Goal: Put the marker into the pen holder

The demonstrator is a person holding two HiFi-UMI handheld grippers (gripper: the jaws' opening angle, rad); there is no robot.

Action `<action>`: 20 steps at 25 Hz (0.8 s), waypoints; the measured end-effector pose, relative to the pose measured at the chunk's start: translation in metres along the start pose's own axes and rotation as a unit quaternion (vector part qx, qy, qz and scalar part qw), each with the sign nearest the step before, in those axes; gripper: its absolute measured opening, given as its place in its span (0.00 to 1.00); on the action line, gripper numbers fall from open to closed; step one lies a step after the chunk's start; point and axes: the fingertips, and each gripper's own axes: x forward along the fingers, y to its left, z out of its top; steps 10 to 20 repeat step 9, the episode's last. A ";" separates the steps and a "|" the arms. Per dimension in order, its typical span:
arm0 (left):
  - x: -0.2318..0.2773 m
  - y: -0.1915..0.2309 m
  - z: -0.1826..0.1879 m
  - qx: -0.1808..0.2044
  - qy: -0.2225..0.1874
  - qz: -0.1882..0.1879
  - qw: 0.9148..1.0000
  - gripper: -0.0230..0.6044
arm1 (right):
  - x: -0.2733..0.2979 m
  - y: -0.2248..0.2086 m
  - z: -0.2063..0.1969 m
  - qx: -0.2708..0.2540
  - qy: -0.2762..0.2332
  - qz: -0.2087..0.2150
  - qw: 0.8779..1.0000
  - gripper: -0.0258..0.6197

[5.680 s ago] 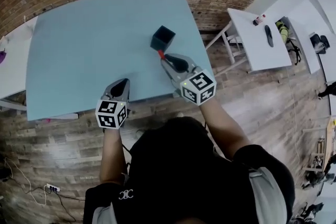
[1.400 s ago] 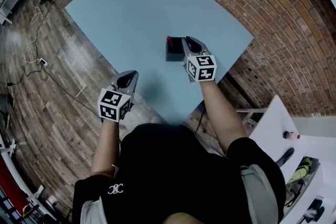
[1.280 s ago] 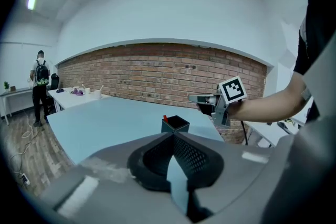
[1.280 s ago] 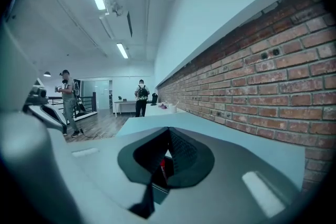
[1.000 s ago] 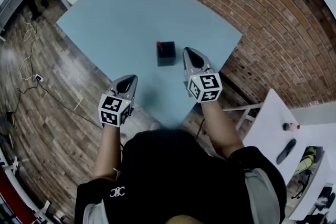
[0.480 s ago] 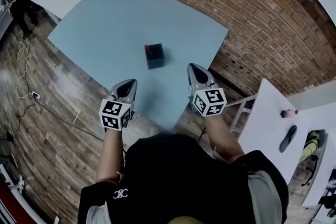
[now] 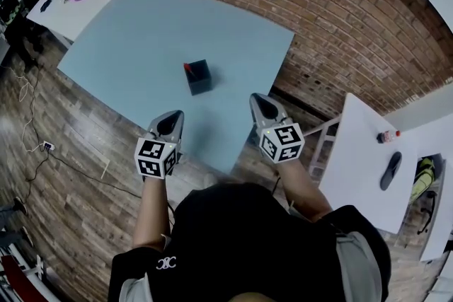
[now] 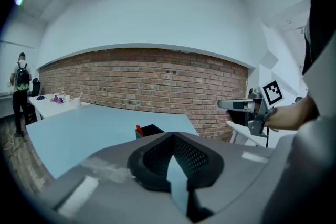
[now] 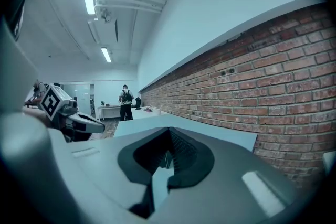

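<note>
A: Marker position?
B: The marker (image 7: 187, 68) stands in the pen holder (image 7: 199, 76), red end up, at the holder's 10 o'clock corner. The left gripper view agrees: a red tip pokes above the dark rim.
A: Holder?
B: It is upright on the blue table (image 7: 134, 32), toward the table's near corner. Nothing else touches it.
A: Grippers?
B: The left gripper (image 7: 173, 114) is at 7 o'clock of the holder, over the table's near edge. Its jaws are pressed together with nothing between them. The right gripper (image 7: 256, 98) is at 4 o'clock of the holder, by the table's right edge. Its jaws are likewise pressed together and hold nothing. Both are well apart from the holder.
A: Surroundings?
B: A brick wall (image 7: 333, 18) runs from 12 to 3 o'clock of the table, with wood floor (image 7: 71, 173) at 7 o'clock. A white table (image 7: 354, 166) at 4 o'clock carries a bottle (image 7: 386, 136). A person with a backpack (image 8: 22, 78) stands far off, at 9 o'clock in the left gripper view.
</note>
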 end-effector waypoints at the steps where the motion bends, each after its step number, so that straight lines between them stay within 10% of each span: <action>1: 0.001 0.000 0.002 -0.001 -0.002 -0.001 1.000 0.04 | -0.002 0.000 -0.001 0.000 0.001 -0.002 1.000 0.05; 20: 0.009 -0.006 0.004 0.001 -0.003 -0.008 1.000 0.04 | -0.019 -0.008 -0.002 -0.001 0.001 -0.011 1.000 0.05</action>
